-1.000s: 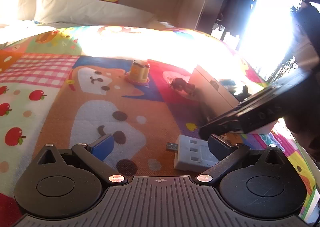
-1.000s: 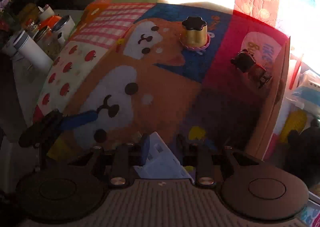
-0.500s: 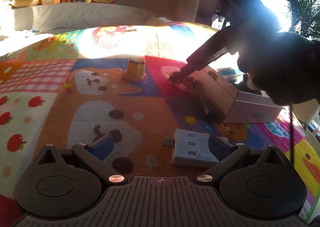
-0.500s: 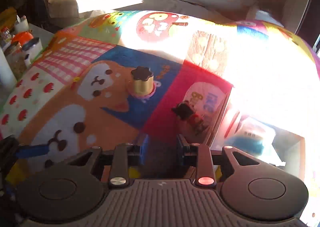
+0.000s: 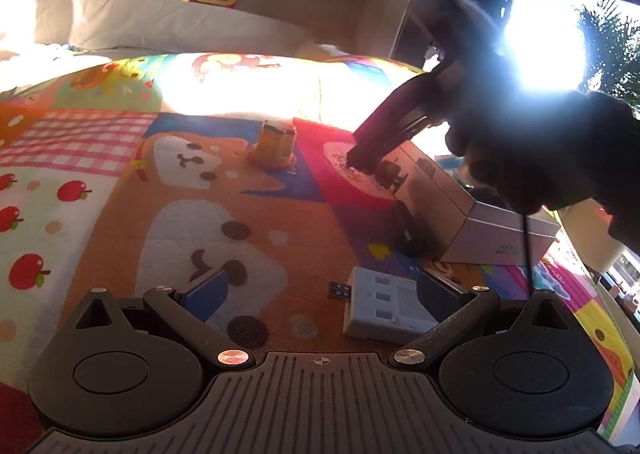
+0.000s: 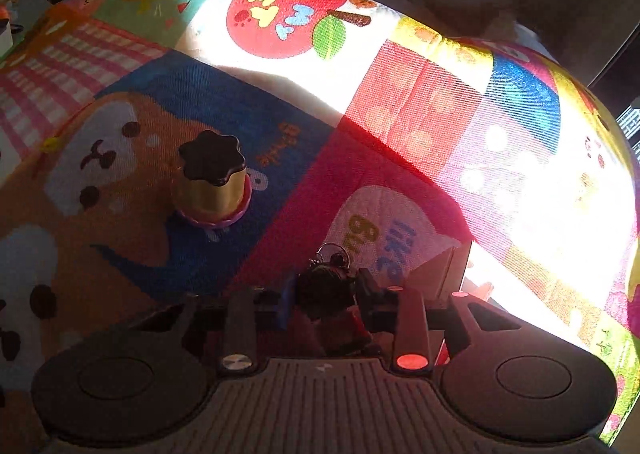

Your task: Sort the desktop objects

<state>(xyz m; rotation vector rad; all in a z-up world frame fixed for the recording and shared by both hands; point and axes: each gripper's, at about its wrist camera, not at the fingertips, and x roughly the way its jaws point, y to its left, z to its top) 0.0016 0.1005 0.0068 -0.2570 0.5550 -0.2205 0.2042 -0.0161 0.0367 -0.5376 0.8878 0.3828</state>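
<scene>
One step in hand, by judgement: securing keychain toy [image 6: 326, 288] for cardboard box [image 5: 460, 221].

- Play mat [image 5: 280, 221]: underlay for all items.
- Box: 3 o'clock on mat, top open; toy just beside its 9 o'clock wall.
- Right gripper [image 6: 324, 294]: tilted down, fingers narrow, straddling toy; true pinch not discernible. Best closed squarely on dark body, not on ring; best raised above box wall before crossing.
- Left gripper [image 5: 320, 288]: wide, empty; grey USB device [image 5: 384, 306] just beside, 5 o'clock.

Containers:
- Box: contents mostly lost in glare.
- Gold jar [image 6: 212, 181]: 12 o'clock, black lid on, contents hidden.
</scene>
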